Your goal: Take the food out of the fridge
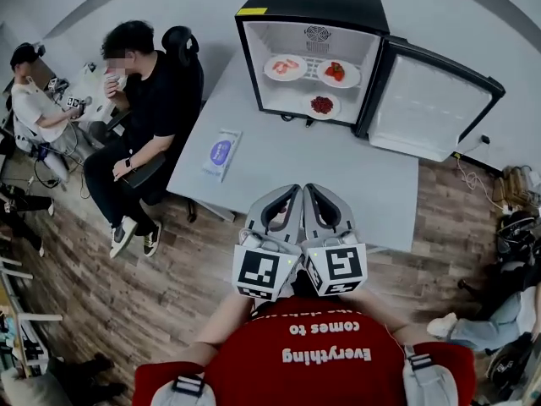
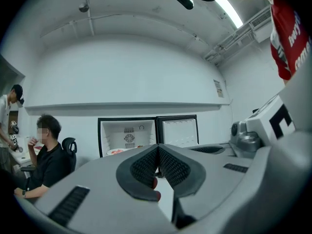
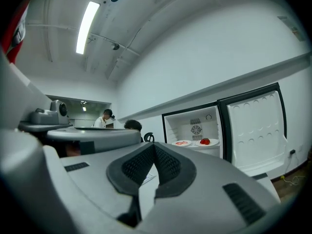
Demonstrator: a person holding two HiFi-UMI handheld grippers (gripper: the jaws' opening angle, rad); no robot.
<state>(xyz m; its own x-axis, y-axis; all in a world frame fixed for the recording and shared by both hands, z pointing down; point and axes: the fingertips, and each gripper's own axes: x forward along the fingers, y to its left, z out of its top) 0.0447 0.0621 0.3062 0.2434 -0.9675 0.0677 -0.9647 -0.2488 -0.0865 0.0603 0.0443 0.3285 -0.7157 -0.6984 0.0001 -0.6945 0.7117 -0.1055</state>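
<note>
Grey jaws of left gripper [image 1: 293, 194] and right gripper [image 1: 311, 194] are closed, empty, short of the fridge [image 1: 313, 2]; open one before reaching plates [image 1: 285, 67].

An office-like lab — grey table [image 1: 279, 155], office chair [image 1: 179, 42], a person [image 1: 148, 91] seated, loose cables [image 1: 470, 169].

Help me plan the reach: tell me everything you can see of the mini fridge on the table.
The fridge is a small black box with a white, plastic-looking lining, standing upright at the far end of the grey table. Its door is swung wide open to the right in the head view. A round fan grille sits on the back wall and a yellow label on the top's front edge. Three white plates of food sit inside.
</note>
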